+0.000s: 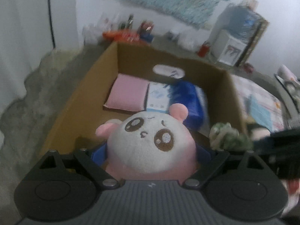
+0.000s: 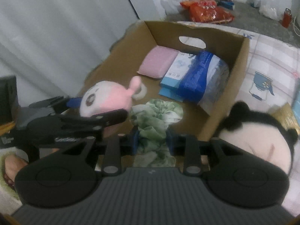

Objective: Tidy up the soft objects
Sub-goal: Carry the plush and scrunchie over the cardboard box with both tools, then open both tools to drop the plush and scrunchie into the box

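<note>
Currently both grippers are hovering above the cardboard box [image 2: 241, 60]: left gripper [image 1: 150, 150] clamping the pink plush [image 1: 150, 140], right gripper [image 2: 152, 140] pinching the green scrunchie [image 2: 155, 120] alongside.

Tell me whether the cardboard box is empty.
Not empty: the cardboard box holds a pink sponge and blue-wrapped packs.

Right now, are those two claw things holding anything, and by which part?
Left gripper clamps the pink-and-white plush toy around its lower body. Right gripper pinches the green-and-white fabric scrunchie at its near edge.
</note>
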`<control>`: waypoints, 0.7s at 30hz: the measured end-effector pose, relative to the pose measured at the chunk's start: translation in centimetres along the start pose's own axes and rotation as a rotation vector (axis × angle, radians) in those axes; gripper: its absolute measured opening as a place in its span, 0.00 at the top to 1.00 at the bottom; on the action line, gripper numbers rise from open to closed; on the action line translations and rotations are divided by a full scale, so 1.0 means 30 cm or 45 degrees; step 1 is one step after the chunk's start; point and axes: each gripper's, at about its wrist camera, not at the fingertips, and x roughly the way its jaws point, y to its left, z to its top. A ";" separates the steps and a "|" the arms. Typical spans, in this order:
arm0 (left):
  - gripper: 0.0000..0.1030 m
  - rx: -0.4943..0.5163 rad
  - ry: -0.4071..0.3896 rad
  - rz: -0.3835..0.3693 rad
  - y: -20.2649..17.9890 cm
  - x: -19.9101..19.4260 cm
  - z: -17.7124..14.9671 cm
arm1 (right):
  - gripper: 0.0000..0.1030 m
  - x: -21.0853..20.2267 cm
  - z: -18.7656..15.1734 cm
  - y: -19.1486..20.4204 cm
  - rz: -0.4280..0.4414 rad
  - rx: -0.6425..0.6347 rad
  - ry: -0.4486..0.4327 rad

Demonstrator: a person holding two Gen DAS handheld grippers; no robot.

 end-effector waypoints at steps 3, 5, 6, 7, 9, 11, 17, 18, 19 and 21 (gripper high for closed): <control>0.09 -0.060 0.048 0.002 0.038 0.108 0.076 | 0.70 0.086 0.053 0.028 -0.063 -0.057 0.041; 0.09 -0.094 0.080 0.032 0.065 0.164 0.106 | 0.69 0.140 0.078 0.037 -0.099 -0.094 0.072; 0.09 -0.100 0.102 0.030 0.070 0.186 0.117 | 0.69 0.163 0.085 0.038 -0.120 -0.109 0.087; 0.08 -0.109 0.112 0.036 0.071 0.206 0.119 | 0.68 0.188 0.091 0.045 -0.140 -0.128 0.101; 0.08 -0.116 0.142 0.059 0.071 0.253 0.135 | 0.66 0.232 0.101 0.050 -0.170 -0.148 0.126; 0.08 -0.139 0.180 0.080 0.072 0.288 0.130 | 0.65 0.265 0.103 0.052 -0.196 -0.166 0.142; 0.06 -0.175 0.249 0.084 0.079 0.357 0.120 | 0.57 0.345 0.106 0.065 -0.262 -0.230 0.175; 0.06 -0.173 0.243 0.084 0.078 0.356 0.121 | 0.55 0.357 0.109 0.058 -0.268 -0.235 0.177; 0.06 -0.174 0.243 0.083 0.079 0.354 0.121 | 0.52 0.362 0.108 0.057 -0.271 -0.234 0.178; 0.05 -0.192 0.262 0.076 0.080 0.352 0.127 | 0.47 0.375 0.110 0.047 -0.280 -0.224 0.179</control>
